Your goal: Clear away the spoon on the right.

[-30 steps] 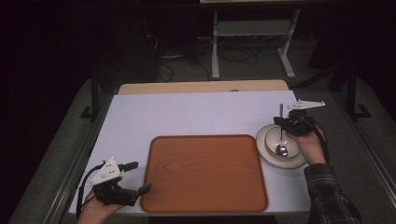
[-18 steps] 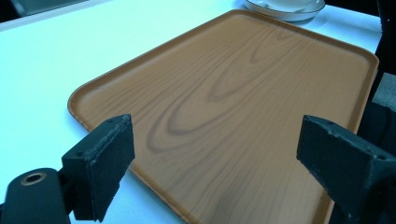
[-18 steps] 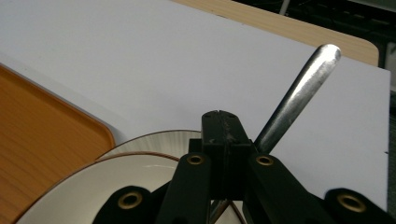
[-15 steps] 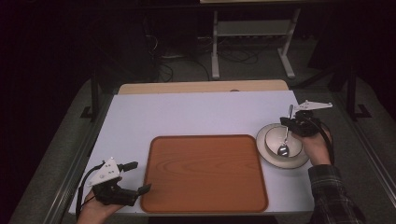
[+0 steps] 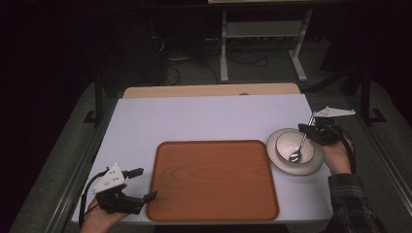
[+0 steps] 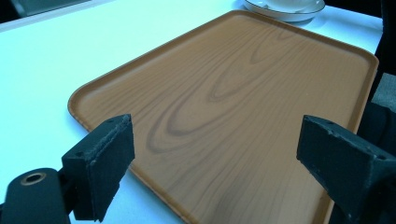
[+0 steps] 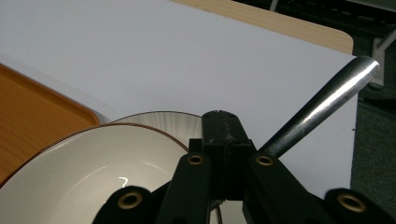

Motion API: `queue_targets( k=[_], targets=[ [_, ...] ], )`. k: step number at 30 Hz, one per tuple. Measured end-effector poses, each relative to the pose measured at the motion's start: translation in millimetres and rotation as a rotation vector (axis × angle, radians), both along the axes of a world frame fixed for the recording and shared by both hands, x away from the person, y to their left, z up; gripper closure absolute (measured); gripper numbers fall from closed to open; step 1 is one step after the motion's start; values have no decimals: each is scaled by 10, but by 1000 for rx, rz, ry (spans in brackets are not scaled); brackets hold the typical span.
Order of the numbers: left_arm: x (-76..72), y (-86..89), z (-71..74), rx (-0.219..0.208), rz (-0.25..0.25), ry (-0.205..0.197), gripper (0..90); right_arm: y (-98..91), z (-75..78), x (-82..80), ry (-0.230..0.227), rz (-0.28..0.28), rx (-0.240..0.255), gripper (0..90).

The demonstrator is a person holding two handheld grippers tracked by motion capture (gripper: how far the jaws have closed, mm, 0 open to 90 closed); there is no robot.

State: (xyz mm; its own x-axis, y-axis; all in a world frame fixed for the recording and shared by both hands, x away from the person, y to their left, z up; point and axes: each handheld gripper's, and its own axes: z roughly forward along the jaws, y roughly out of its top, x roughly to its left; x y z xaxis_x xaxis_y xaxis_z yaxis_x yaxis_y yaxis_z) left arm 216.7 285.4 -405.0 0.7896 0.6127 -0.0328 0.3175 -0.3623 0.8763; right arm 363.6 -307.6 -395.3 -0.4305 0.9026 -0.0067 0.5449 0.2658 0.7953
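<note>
The right gripper (image 5: pixel 311 132) has swung outward from over the bowl (image 5: pixel 291 148), its fingers clamped on the metal spoon (image 5: pixel 297 151); the spoon's head apparently rests in the bowl. The left gripper (image 5: pixel 141 183) has stayed put, fingers wide, beside the wooden tray (image 5: pixel 212 180).

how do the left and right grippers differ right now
The left gripper is open, its fingers spread wide and holding nothing; the right gripper is shut on a spoon. The left sits low by the tray's near corner; the right hangs at the bowl, spoon tip inside. Both are black, hand-held, with a grey plate on top.
</note>
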Motion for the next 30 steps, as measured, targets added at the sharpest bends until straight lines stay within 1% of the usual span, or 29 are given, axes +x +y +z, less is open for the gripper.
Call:
queue_targets(
  k=[18, 30],
  targets=[
    [3, 0, 8, -2, -4, 0, 109, -93, 9, -135, 14, -23, -13, 895],
    [10, 0, 9, -7, -4, -1, 109, -156, 17, -233, 16, -42, -20, 896]
  ],
)
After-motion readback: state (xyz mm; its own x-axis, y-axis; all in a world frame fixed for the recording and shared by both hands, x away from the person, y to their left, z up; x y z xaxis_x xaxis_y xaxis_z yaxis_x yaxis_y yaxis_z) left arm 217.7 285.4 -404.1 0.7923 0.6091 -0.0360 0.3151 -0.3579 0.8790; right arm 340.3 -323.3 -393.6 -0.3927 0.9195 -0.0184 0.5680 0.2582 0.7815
